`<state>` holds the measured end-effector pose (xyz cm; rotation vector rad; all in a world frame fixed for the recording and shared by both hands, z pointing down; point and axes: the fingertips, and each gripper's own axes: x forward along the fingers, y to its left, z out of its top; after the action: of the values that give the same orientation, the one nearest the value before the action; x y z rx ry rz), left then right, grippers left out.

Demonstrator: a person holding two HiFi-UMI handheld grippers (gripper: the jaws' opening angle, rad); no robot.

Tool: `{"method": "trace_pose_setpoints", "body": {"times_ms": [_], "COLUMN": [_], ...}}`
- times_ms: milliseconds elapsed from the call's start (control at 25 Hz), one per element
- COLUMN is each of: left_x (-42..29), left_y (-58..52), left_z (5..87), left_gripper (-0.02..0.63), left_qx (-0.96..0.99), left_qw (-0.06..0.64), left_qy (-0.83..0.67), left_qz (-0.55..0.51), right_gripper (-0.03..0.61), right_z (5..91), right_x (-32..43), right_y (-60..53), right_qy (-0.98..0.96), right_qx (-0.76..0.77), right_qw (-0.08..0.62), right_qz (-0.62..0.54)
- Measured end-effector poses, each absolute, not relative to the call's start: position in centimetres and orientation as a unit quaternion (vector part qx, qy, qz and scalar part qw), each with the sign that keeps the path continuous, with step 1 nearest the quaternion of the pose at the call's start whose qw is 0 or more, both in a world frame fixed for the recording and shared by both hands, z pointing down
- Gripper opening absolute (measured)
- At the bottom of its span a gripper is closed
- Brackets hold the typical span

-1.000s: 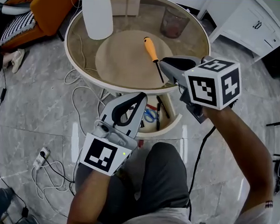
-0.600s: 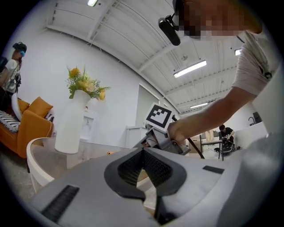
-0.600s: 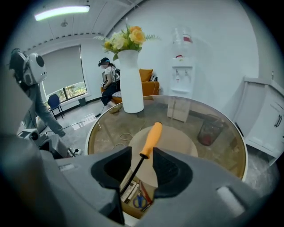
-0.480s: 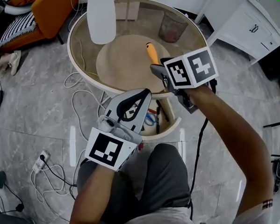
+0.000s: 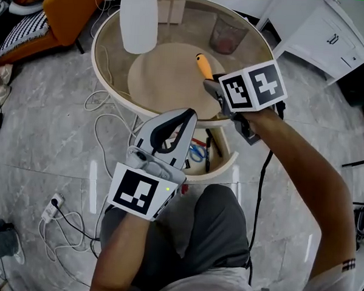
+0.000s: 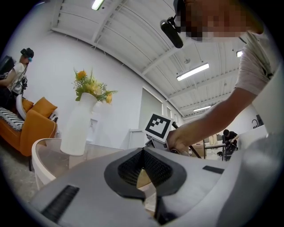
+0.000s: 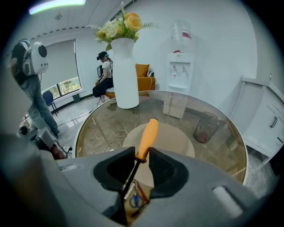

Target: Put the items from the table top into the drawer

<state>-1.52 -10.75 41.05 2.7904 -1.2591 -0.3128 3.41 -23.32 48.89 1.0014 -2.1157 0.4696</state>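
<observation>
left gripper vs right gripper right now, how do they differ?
Jaws: the left gripper is shut with nothing between its jaws. The right gripper has just been closing its jaws, which sit on the orange-handled screwdriver where the handle meets the shaft.
Pose: the left gripper points about level at the edge of the round glass table, while the right gripper tilts down over it.
Shared: grey bodies, black pads, one marker cube each.

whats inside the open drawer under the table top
In the drawer lie blue-handled scissors, a black pen and something red. The left claw covers its left part, and the table top hides the rear.
</observation>
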Motion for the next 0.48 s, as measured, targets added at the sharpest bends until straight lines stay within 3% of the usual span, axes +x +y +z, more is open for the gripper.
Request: {"method": "trace_pose_setpoints", "body": {"times_ms": [480], "left_x": [-1.68], "left_y": [-10.78], "left_z": [41.54], "left_gripper": [0.000], "left_qx": [0.903], "left_qw": [0.038], "left_qy": [-0.415], "left_qz": [-0.101], "right_gripper": [0.075], "right_z": [48.31], "right_x": [2.73], "right_y": [-22.50], "right_qy": [-0.845], "right_qx": [0.369], "right_qw": [0.355], "right_qz": [0.152]}}
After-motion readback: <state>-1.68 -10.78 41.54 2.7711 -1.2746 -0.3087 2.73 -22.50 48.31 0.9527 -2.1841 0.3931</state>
